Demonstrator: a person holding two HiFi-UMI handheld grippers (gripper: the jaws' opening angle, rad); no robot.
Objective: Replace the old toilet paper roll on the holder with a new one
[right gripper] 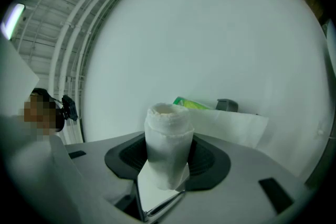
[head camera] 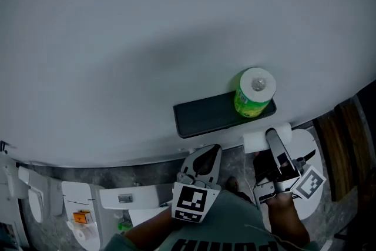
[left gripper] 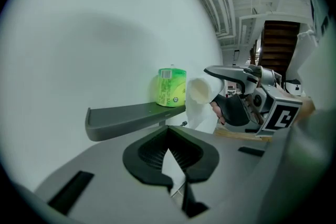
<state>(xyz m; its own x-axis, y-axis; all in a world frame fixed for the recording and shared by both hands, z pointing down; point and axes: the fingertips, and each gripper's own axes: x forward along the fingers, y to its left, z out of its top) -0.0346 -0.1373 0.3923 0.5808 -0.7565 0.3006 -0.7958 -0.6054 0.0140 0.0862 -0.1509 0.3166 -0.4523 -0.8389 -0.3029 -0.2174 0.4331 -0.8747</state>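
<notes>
Right gripper (head camera: 272,139) is clamping the old roll (head camera: 254,141) just beside the shelf's (head camera: 202,116) right end.
The shelf is hiding whatever is sitting beneath it. The left gripper (head camera: 207,153) is hovering nearby, jaws together and empty, clear of the shelf's front edge. The green-wrapped new roll (head camera: 254,93) is standing upright on the shelf's right end, near the wall (head camera: 147,38).

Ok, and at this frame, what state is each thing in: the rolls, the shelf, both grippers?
wrapped roll: upright at one end of the shelf, green wrapper on.
shelf: on the wall, otherwise bare.
old roll: nearly used up, a sheet hanging loose.
right gripper: shut on the old roll.
left gripper: jaws together, empty.
</notes>
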